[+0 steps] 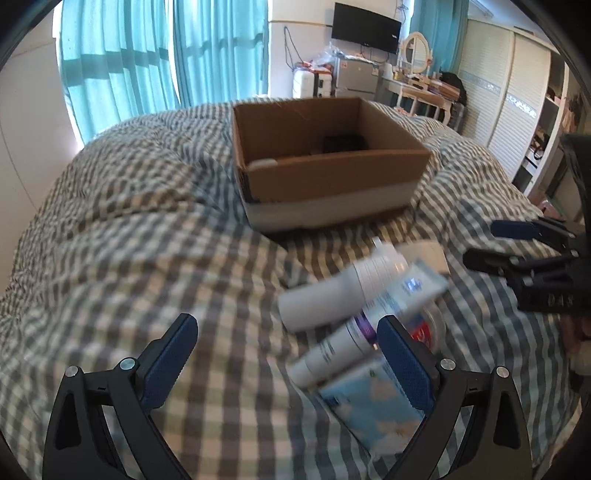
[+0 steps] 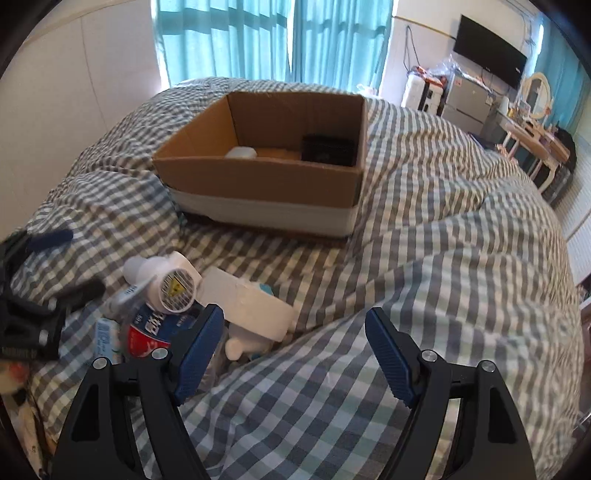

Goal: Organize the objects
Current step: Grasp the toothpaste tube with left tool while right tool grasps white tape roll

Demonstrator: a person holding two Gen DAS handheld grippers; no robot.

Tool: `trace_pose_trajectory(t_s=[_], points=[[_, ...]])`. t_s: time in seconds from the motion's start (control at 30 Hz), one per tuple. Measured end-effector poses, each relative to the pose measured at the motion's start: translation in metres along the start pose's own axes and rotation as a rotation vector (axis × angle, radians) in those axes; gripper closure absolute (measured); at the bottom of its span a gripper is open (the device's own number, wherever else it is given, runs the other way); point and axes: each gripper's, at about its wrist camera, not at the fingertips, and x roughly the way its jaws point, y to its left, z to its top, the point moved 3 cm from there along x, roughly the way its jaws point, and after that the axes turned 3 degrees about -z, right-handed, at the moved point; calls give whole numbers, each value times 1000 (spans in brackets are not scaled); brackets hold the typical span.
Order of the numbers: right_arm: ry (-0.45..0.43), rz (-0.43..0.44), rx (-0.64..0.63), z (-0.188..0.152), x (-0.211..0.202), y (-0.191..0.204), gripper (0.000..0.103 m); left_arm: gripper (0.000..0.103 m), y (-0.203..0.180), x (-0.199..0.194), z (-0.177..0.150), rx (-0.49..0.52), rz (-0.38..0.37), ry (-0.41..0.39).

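An open cardboard box (image 1: 332, 177) (image 2: 258, 177) sits on the checked bed cover; inside are a black item (image 2: 327, 147) and a white item (image 2: 241, 152). A pile of toiletries lies in front of it: a white bottle (image 1: 332, 291) (image 2: 166, 284), a tube (image 1: 332, 350), a blue packet (image 1: 373, 406), a white block (image 2: 255, 306) and a red-labelled tub (image 2: 147, 332). My left gripper (image 1: 288, 354) is open and empty, its right finger over the pile. My right gripper (image 2: 295, 347) is open and empty, just right of the pile. Each gripper shows in the other view, the right gripper (image 1: 491, 243) and the left gripper (image 2: 70, 258).
The checked duvet (image 2: 443, 258) is lumpy, with a raised fold right of the pile. Teal curtains (image 1: 147, 55) hang behind the bed. A TV (image 1: 365, 26), a small fridge and a dressing table stand at the far right, with wardrobe doors (image 1: 498, 110) beside them.
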Motion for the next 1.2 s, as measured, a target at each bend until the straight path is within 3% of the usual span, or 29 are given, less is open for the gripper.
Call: trace_pose_trajectory(t_s=[0.27, 0.33, 0.43, 0.47, 0.5, 0.53, 0.7, 0.97, 1.07, 1.1, 1.13, 1.2], points=[[-7, 11, 16, -1, 1, -3, 24, 3, -28, 15, 3, 81, -37, 10], [1, 8, 12, -1, 4, -2, 24, 11, -30, 23, 8, 78, -21, 19], [8, 13, 6, 0, 7, 0, 24, 43, -25, 35, 13, 28, -68, 47], [9, 16, 1, 1, 8, 1, 24, 64, -23, 39, 14, 11, -87, 66], [12, 20, -7, 2, 9, 2, 24, 74, -22, 43, 14, 1, -94, 82], [16, 23, -18, 3, 11, 4, 24, 77, -20, 46, 13, -7, -105, 98], [33, 51, -115, 12, 22, 22, 24, 82, -14, 43, 14, -31, -122, 95], [82, 88, -330, 20, 46, 63, 24, 84, 5, 35, 27, -56, -79, 57], [109, 59, -383, 17, 57, 71, 24, 84, 11, 40, 27, -78, -90, 67], [113, 48, -382, 17, 60, 71, 29, 84, 12, 42, 26, -81, -91, 70], [120, 58, -369, 18, 62, 69, 43, 84, 14, 43, 25, -83, -92, 72], [106, 74, -333, 21, 60, 64, 48, 84, 15, 44, 23, -84, -96, 75]])
